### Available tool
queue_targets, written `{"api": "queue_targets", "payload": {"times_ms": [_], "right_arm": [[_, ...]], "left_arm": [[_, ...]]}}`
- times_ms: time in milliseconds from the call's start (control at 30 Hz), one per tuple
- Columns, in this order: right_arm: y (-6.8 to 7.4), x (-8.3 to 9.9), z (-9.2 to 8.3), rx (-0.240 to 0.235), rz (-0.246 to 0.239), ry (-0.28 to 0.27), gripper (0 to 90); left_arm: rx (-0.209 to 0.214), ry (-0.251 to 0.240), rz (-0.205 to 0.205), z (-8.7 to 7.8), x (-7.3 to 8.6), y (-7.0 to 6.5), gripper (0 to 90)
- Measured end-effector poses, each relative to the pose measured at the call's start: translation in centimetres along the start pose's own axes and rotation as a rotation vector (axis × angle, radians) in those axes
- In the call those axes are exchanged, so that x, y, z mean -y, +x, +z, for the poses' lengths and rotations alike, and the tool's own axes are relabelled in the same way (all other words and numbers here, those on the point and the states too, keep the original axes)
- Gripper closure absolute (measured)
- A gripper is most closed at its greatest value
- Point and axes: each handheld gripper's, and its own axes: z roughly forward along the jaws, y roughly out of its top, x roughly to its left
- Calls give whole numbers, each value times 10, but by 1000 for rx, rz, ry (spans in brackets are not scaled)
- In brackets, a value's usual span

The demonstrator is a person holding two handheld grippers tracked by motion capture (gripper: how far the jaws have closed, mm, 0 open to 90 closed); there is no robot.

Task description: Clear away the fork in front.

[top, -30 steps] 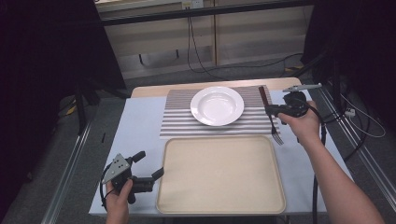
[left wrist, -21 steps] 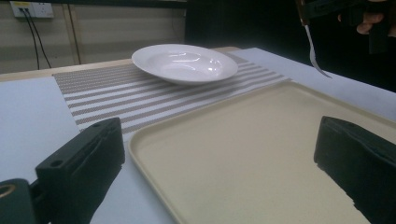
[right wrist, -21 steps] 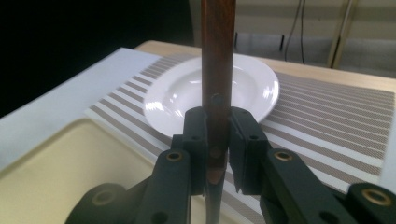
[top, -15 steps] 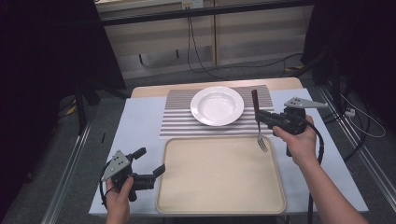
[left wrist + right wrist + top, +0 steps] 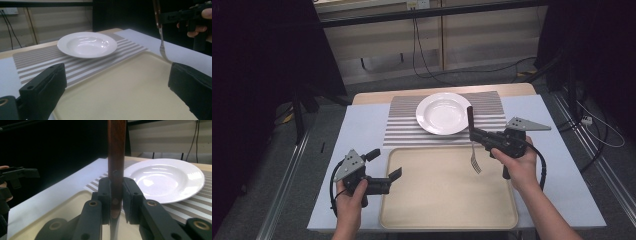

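Background stuff: the wooden table (image 5: 372, 97) is mostly covered by a pale sheet (image 5: 357, 145), and a grey-and-white striped placemat (image 5: 402, 127) lies on the sheet toward the far edge. Behind the table there's light wood wall panelling (image 5: 482, 40) with a wall socket (image 5: 412, 5) up top and dark cables (image 5: 416, 45) hanging down from it to the grey floor (image 5: 512, 75). Black curtains (image 5: 257, 60) hang at both sides, a white cable (image 5: 607, 137) snakes over the floor at the right, and a metal rail (image 5: 282, 200) runs along the floor at the left.
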Motion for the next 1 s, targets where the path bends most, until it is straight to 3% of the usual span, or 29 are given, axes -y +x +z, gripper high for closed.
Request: {"api": "queue_targets", "payload": {"times_ms": [200, 467, 667, 1000], "right_arm": [[2, 7, 5, -27, 15, -7, 778], [9, 8, 10, -58, 17, -13, 778], [18, 10, 14, -76, 1, -9, 778], [27, 14, 23, -82, -23, 2, 778]], "left_arm": [[15, 5, 2, 17, -11, -6, 20], [25, -5, -41, 39, -24, -13, 15], [49, 6, -25, 57, -33, -22, 23], [55, 18, -68, 81, -43, -28, 37]]}}
